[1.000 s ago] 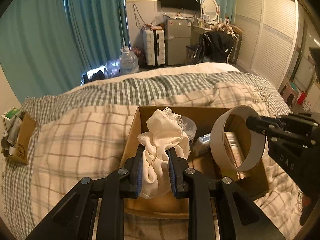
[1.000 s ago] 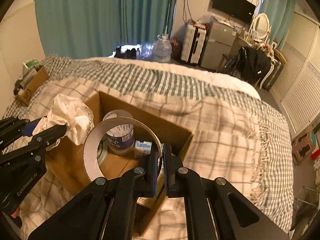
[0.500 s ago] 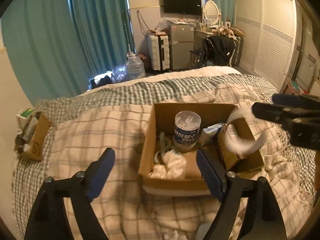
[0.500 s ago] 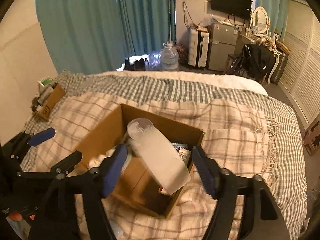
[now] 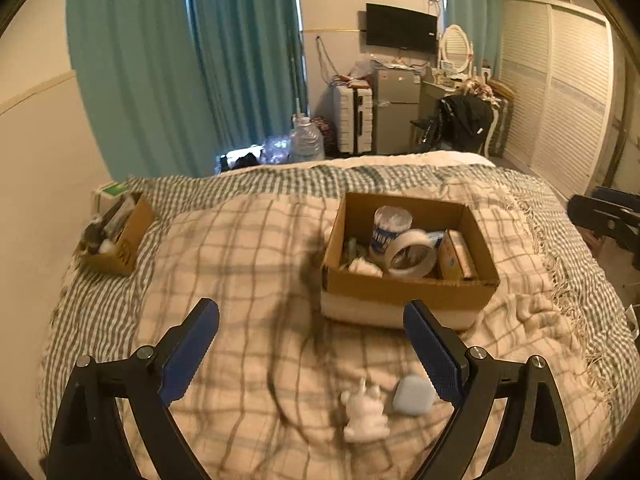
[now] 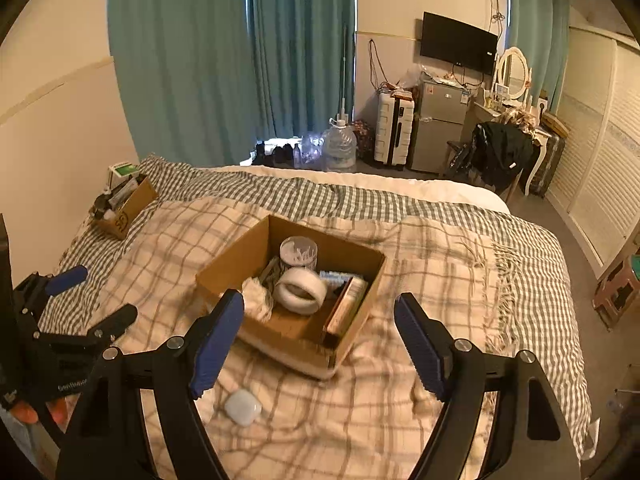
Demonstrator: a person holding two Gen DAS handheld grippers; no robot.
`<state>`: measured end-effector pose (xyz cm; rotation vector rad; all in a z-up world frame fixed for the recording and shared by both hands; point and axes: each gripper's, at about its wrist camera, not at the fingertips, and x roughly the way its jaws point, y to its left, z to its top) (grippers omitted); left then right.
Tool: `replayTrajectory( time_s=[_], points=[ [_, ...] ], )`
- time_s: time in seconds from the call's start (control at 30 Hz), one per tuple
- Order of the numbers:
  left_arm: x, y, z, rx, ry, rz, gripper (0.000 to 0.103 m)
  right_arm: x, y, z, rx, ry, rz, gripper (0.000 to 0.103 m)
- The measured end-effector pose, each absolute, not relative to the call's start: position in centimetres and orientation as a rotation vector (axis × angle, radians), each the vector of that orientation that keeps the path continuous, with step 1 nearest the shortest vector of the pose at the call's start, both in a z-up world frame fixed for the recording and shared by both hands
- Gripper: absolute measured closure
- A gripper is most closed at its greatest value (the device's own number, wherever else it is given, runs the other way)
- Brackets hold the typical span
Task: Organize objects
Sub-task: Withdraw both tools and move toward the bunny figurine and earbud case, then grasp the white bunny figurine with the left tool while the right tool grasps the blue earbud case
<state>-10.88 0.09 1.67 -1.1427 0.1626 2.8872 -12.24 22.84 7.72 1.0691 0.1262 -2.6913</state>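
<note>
Bare blanket (image 5: 240, 280) fills the frame's left and centre; the cardboard box (image 5: 404, 288) blocks centre-right, a figurine (image 5: 366, 412) and pale case (image 5: 414, 396) lower right.

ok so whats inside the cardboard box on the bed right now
In the cardboard box: a tape roll, a cotton-swab tub, white cloth and small cartons. Whatever lies beneath them is covered.

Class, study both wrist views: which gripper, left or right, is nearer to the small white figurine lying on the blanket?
Left. The left gripper hangs open right over the white figurine, which lies just inside its right finger. The right gripper is off to the side, open before the cardboard box; its view does not show the figurine.
</note>
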Motion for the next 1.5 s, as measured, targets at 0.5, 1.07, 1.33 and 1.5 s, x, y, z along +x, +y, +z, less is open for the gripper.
replayTrajectory(
  time_s=[0.5, 1.07, 1.33, 1.5],
  points=[
    [-9.2, -0.3, -10.8, -1.389, -0.022, 2.840, 0.007, -10.5, 21.4, -4.6, 1.283, 0.083, -2.637, 0.017],
    [-9.8, 4.2, -17.9, -1.613, 0.196, 2.549, 0.051, -12.4, 21.5, -10.7, 1.421, 0.032, -2.598, 0.011],
    [-7.2, 0.9, -13.5, -1.529, 0.033, 2.614, 0.051, -11.0, 20.0, -8.9, 1.367, 0.072, -2.544, 0.011],
    [-5.8, -1.6, -11.6, -1.522, 0.061, 2.685, 0.051, -10.5, 17.0, -9.5, 1.398, 0.126, -2.468, 0.011]
  ],
)
